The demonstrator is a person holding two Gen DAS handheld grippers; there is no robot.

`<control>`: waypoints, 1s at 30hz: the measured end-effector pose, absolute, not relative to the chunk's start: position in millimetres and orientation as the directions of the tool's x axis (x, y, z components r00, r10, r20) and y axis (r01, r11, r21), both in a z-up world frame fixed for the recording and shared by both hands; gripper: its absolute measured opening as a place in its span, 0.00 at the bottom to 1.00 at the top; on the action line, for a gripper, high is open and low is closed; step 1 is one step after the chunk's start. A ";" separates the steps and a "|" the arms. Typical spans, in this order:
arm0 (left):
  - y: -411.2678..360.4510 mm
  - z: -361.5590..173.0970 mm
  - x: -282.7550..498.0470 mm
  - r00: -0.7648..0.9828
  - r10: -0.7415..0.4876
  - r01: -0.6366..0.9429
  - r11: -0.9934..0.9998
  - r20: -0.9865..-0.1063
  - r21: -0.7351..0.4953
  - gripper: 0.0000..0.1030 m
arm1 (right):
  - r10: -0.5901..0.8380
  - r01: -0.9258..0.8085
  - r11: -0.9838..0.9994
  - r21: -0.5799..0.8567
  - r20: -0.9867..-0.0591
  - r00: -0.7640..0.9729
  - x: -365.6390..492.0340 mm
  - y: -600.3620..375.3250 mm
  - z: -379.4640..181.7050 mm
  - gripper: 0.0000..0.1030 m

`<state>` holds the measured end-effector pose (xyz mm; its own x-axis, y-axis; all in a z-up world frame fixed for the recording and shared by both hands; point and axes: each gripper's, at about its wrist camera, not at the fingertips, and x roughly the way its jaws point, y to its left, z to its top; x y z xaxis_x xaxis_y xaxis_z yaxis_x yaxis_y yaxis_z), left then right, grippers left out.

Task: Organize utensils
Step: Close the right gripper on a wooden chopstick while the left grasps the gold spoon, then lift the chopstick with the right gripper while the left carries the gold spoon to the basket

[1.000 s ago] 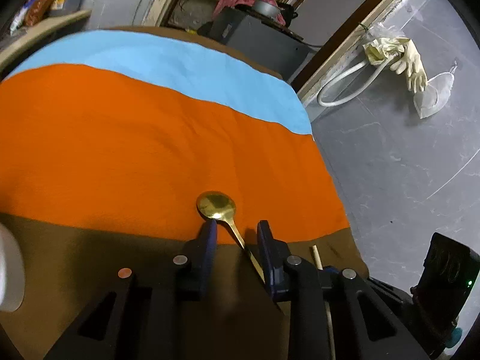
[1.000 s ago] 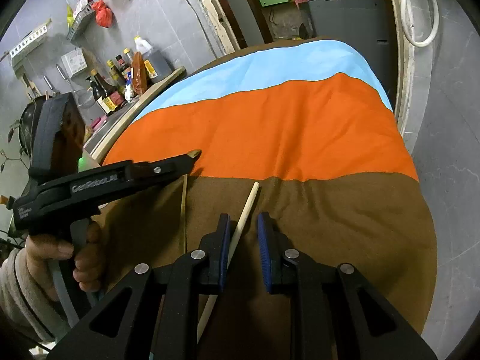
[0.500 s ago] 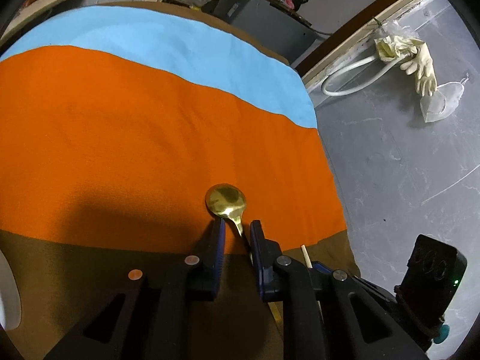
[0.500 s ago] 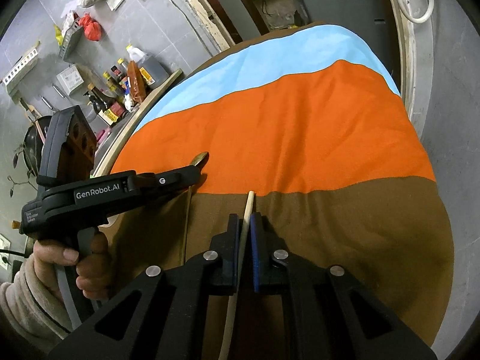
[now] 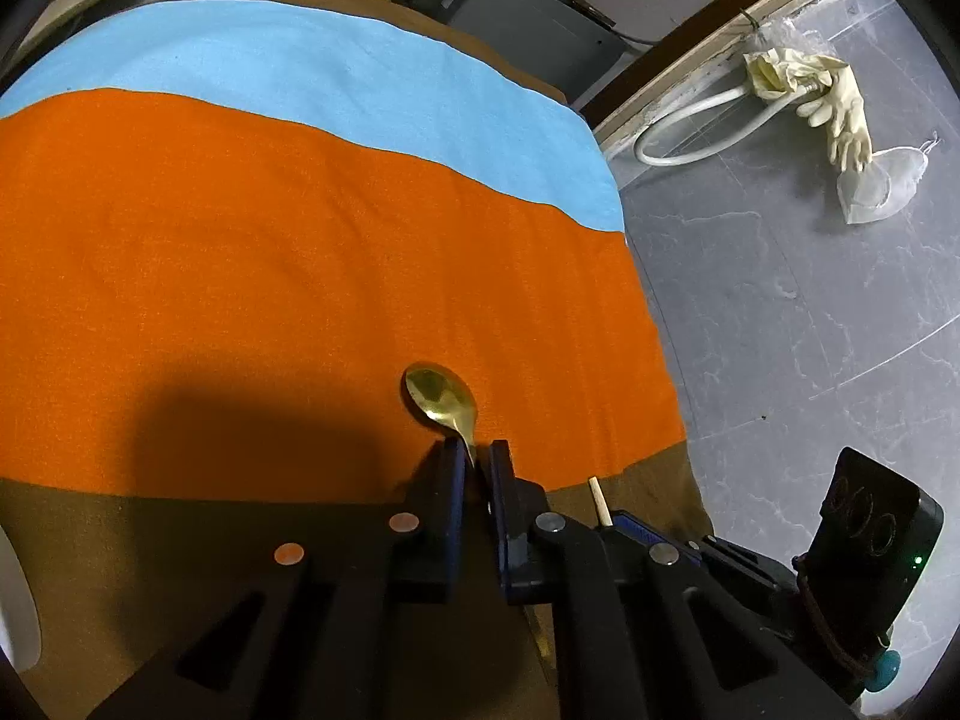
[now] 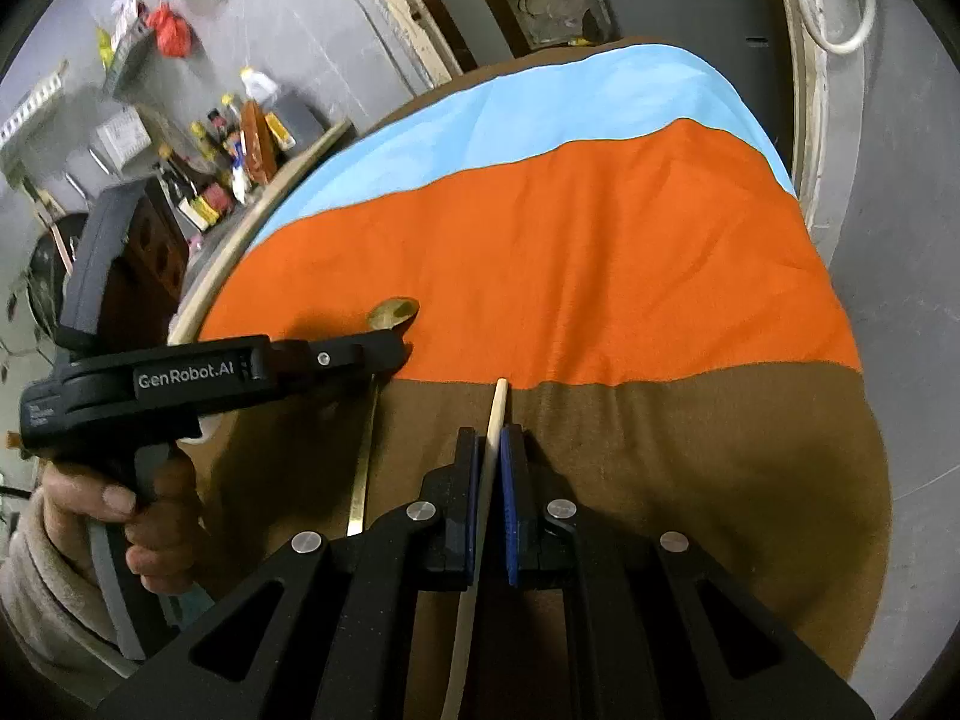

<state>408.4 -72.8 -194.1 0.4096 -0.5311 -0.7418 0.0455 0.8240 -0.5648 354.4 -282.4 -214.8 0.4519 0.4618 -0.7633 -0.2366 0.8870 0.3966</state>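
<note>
A gold spoon [image 5: 441, 399] lies on the striped tablecloth [image 5: 240, 270], its bowl on the orange band. My left gripper [image 5: 477, 456] is closing on the spoon's neck, and both pads touch it just behind the bowl. In the right wrist view the same spoon [image 6: 393, 311] sticks out past the left gripper [image 6: 396, 354], which a hand [image 6: 120, 510] holds. A pale wooden chopstick [image 6: 497, 414] lies on the brown band. My right gripper [image 6: 489, 441] is shut on it near its far end, and the chopstick's tip [image 5: 599, 501] also shows in the left wrist view.
The cloth's right edge [image 5: 660, 330] drops to a grey floor. Rubber gloves [image 5: 834, 102] and a white hose [image 5: 690, 150] lie by the door frame. Several bottles [image 6: 240, 144] stand on a shelf at the far left. A white object [image 5: 18, 600] sits at the left edge.
Both grippers went from open around their utensils to closed on them. The right one closed on the chopstick first, then the left one on the spoon's neck.
</note>
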 end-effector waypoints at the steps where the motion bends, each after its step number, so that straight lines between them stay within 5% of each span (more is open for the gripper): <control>1: -73.4 -193.3 408.1 0.409 -0.533 0.044 0.823 -0.741 -0.567 0.06 | 0.451 -0.239 0.893 0.382 -0.776 0.442 355.7 -279.6 -213.3 0.07; 14: -71.9 -175.7 362.4 0.484 -0.505 0.063 0.835 -0.714 -0.547 0.03 | 0.410 -0.231 0.910 0.345 -0.834 0.369 361.2 -269.1 -203.1 0.04; 23: -66.3 -134.8 304.7 0.647 -0.454 0.137 0.860 -0.613 -0.491 0.02 | 0.513 -0.176 0.837 0.518 -0.631 0.582 310.4 -307.3 -170.8 0.04; 30: -55.5 -97.2 277.8 0.731 -0.416 0.165 0.876 -0.540 -0.452 0.02 | 0.515 -0.271 0.829 0.488 -0.478 0.712 282.3 -302.4 -130.9 0.04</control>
